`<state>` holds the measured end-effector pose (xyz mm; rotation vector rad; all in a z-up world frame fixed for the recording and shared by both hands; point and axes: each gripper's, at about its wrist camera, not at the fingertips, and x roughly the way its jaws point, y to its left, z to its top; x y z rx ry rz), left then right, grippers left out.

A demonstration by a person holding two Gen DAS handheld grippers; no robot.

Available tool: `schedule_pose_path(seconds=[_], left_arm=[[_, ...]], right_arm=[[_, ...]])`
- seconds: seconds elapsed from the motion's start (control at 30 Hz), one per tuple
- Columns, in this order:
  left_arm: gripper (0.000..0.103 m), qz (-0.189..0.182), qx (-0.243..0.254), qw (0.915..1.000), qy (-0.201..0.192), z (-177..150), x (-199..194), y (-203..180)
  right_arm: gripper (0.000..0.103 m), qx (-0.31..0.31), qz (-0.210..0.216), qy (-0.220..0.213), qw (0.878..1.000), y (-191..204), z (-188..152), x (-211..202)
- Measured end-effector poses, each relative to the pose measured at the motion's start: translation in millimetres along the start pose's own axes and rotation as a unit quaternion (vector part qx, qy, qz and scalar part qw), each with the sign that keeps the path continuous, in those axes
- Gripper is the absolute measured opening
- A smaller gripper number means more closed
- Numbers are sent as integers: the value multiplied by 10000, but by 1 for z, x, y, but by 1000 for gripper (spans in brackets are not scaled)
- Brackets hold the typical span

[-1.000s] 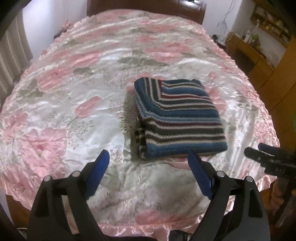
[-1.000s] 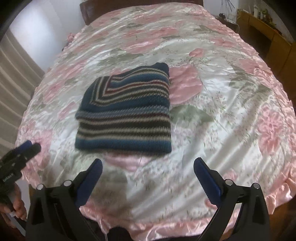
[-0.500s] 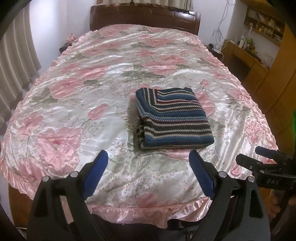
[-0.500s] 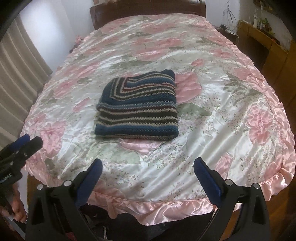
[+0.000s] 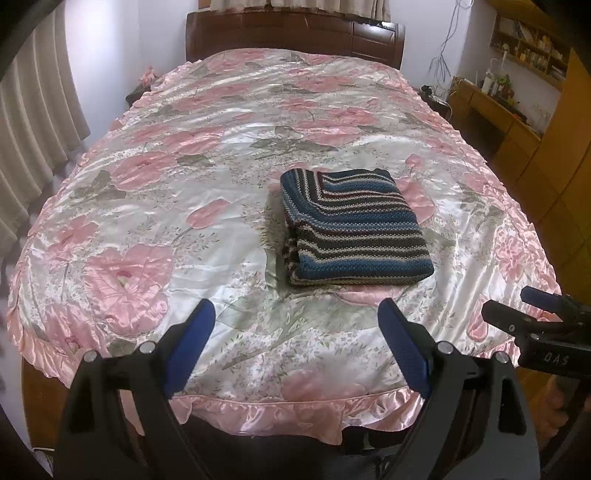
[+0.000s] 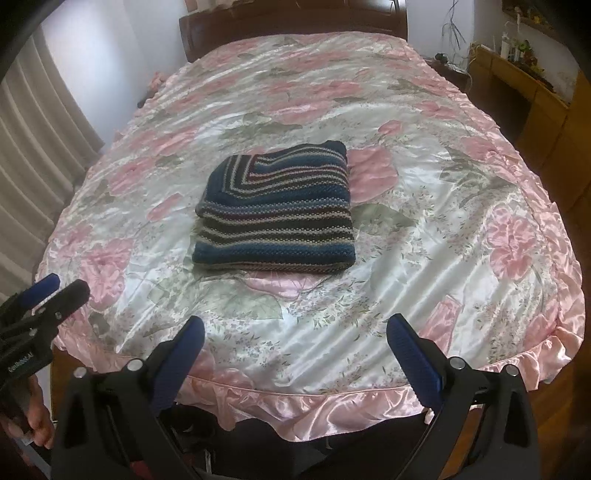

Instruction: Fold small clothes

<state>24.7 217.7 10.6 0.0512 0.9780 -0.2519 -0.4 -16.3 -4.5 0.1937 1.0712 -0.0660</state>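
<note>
A striped knit garment (image 5: 351,229) in blue, black and cream lies folded into a neat rectangle near the middle of the bed (image 5: 207,206); the right wrist view shows the garment (image 6: 277,218) too. My left gripper (image 5: 295,325) hangs open over the foot of the bed, well short of the garment, with nothing between its blue pads. My right gripper (image 6: 295,339) is open too and equally far back. Each view catches the other gripper at its edge: the right gripper (image 5: 532,314) and the left gripper (image 6: 55,291).
The bed carries a shiny pink floral cover with a ruffled hem (image 6: 332,402). A dark wooden headboard (image 5: 295,33) stands at the far end. Curtains (image 5: 29,122) hang on the left; a wooden desk and shelves (image 5: 509,110) line the right wall. A hand (image 6: 33,421) holds the left gripper.
Both grippers have drawn back and up from the folded garment toward the foot of the bed, so more of the bed and room shows. The garment has not moved.
</note>
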Motion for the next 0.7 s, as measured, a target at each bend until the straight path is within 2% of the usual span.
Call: schedule_pose_path(seconds=[0.7], left_arm=[[89,104,-7,9999,100,-9,3,5]], right_arm=[[99,-165,-223,-37,9996,6,-1,-3]])
